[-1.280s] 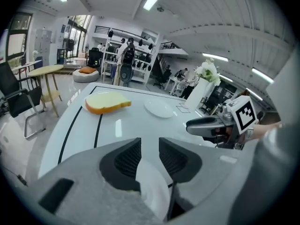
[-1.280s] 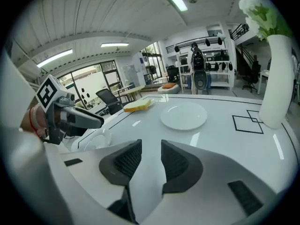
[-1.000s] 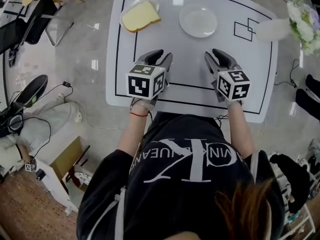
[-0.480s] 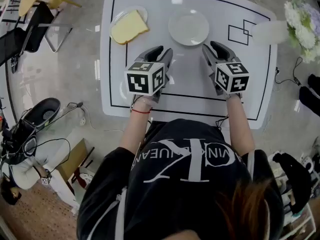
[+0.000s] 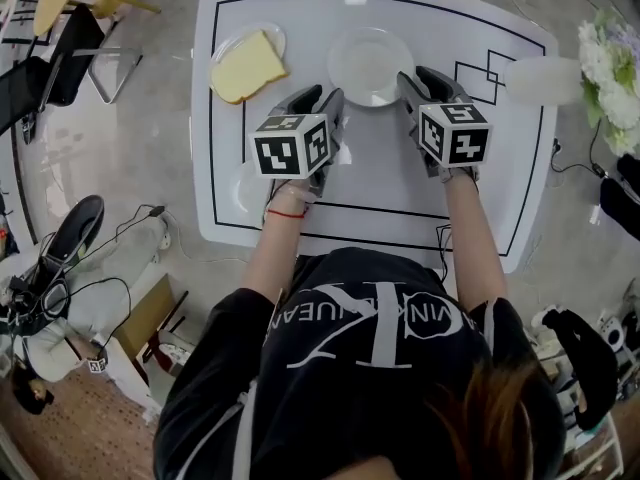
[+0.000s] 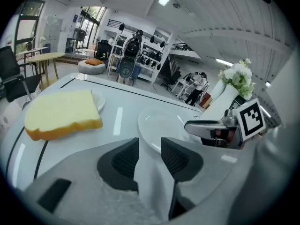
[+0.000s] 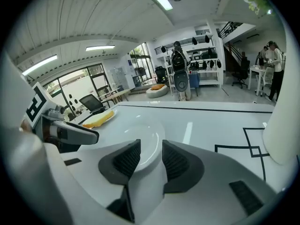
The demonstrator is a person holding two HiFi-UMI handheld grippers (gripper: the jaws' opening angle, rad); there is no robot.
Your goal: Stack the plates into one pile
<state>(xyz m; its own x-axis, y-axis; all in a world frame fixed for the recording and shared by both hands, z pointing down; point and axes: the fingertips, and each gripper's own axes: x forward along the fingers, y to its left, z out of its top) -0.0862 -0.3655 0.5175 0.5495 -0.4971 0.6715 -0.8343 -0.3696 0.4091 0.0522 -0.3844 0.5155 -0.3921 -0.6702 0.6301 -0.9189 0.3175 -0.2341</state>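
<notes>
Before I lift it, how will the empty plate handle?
The plate looks stiff and glossy, so probably slippery in a rim grip. White like ceramic, it may chip if dropped on the table. Shallow and flat, it should slide, not tip, when pushed.

Two plates sit on the one worktop [image 5: 400,168]: the empty plate [image 5: 368,63] and the bread plate [image 5: 238,34]. There is one slice of bread [image 5: 248,66]. One white vase [image 5: 545,80] holds one bunch of flowers [image 5: 612,63]. Two overlapping squares [image 5: 475,76] are drawn on the worktop. One black chair [image 5: 85,38] stands beside it.
</notes>
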